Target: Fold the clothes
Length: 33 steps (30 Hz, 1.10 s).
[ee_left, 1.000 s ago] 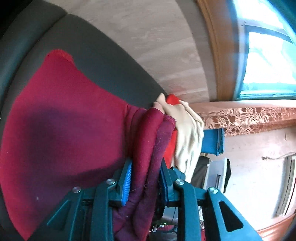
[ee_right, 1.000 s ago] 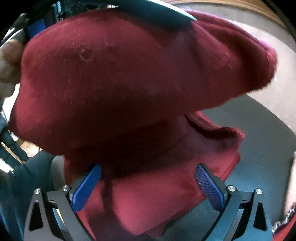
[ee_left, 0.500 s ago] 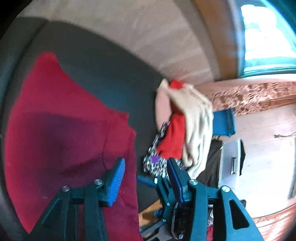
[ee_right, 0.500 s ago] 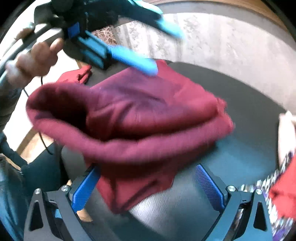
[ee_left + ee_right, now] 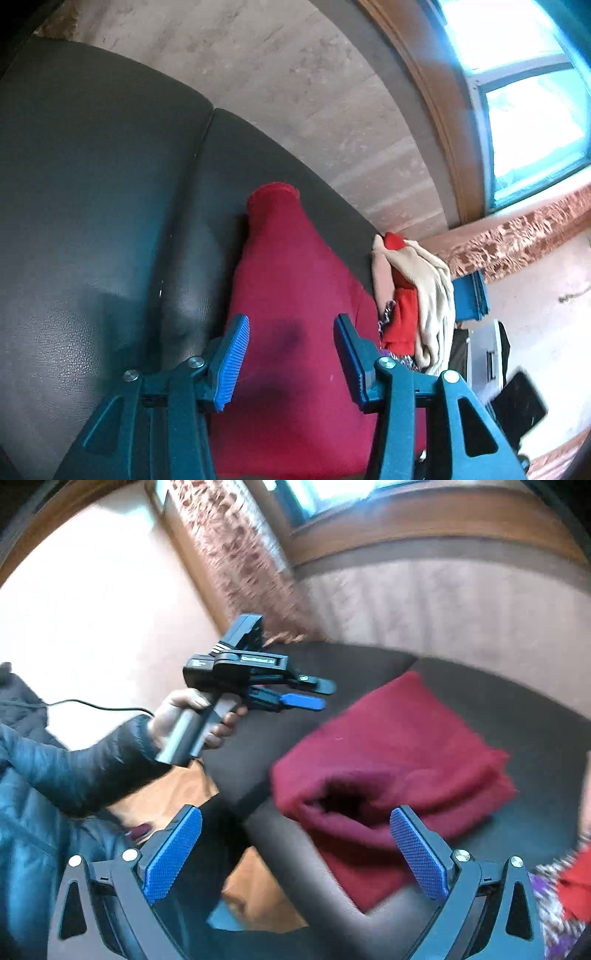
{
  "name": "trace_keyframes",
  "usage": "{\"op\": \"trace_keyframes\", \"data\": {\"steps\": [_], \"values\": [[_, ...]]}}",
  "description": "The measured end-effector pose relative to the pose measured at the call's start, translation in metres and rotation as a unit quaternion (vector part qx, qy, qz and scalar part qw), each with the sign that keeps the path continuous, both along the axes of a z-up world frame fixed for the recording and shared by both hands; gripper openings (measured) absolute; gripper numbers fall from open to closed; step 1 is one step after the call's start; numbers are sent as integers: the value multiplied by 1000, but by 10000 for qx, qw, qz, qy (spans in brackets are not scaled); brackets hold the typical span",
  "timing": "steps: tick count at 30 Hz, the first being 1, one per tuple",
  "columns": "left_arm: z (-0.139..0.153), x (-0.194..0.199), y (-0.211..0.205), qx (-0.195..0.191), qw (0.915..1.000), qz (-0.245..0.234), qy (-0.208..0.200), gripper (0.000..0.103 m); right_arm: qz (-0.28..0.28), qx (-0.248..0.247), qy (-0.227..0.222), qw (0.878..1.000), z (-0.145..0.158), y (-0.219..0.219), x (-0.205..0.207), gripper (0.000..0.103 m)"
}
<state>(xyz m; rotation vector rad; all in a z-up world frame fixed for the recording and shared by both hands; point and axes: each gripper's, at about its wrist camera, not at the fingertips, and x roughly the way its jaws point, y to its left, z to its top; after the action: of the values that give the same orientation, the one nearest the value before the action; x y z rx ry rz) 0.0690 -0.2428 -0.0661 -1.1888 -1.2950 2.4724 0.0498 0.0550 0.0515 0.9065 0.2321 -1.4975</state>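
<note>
Lying folded on the dark sofa [image 5: 110,184], the maroon sweater [image 5: 399,753] is free of both tools — the left gripper [image 5: 291,354] and the right gripper [image 5: 295,849] hover above it, jaws spread wide, nothing between them.

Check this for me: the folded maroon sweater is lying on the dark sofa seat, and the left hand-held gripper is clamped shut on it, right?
Not quite. The maroon sweater does lie folded on the dark sofa seat, but the left hand-held gripper is open, its pads apart and gripping nothing. The left wrist view shows this; the right wrist view also shows that gripper lifted clear of the cloth.
</note>
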Motion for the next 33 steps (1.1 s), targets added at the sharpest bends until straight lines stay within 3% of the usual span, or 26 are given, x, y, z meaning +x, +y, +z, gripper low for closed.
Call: {"op": "trace_keyframes", "data": {"steps": [4,9,12,14,16,19,21,23,25,31,33], "values": [[-4,6,4,119,9990,-220,380,48,476,585,-872,9933,-26,-43,-22,103],[-4,-9,33,129,9941,-752,777,48,425,241,-1962,9793,-48,-57,-32,103],[-13,-14,53,-91,9918,-1069,688,48,-169,531,-1955,9791,-79,-36,-34,99],[-20,-14,63,-154,9902,-1211,675,48,-626,660,-1930,9770,-96,-18,-37,75],[-21,-14,64,-100,9902,-1196,717,48,-894,321,-2061,9739,-88,-1,-36,75],[-22,-13,63,23,9903,-1142,790,48,-1165,-27,-1871,9754,-63,17,-31,78],[-22,-10,60,134,9905,-1073,854,48,-1434,-294,-1754,9736,-55,27,-42,85],[-20,-5,59,139,9906,-987,934,48,-1812,-546,-1656,9679,-47,34,-54,100],[-20,2,57,153,9909,-901,986,48,-2214,-702,-1557,9601,-43,39,-68,101],[-14,21,54,-44,9898,-889,1112,48,-3173,-451,-1403,9368,-56,32,-109,100],[-12,26,53,-184,9889,-942,1134,48,-3297,-352,-1367,9335,-59,23,-113,92]]}}
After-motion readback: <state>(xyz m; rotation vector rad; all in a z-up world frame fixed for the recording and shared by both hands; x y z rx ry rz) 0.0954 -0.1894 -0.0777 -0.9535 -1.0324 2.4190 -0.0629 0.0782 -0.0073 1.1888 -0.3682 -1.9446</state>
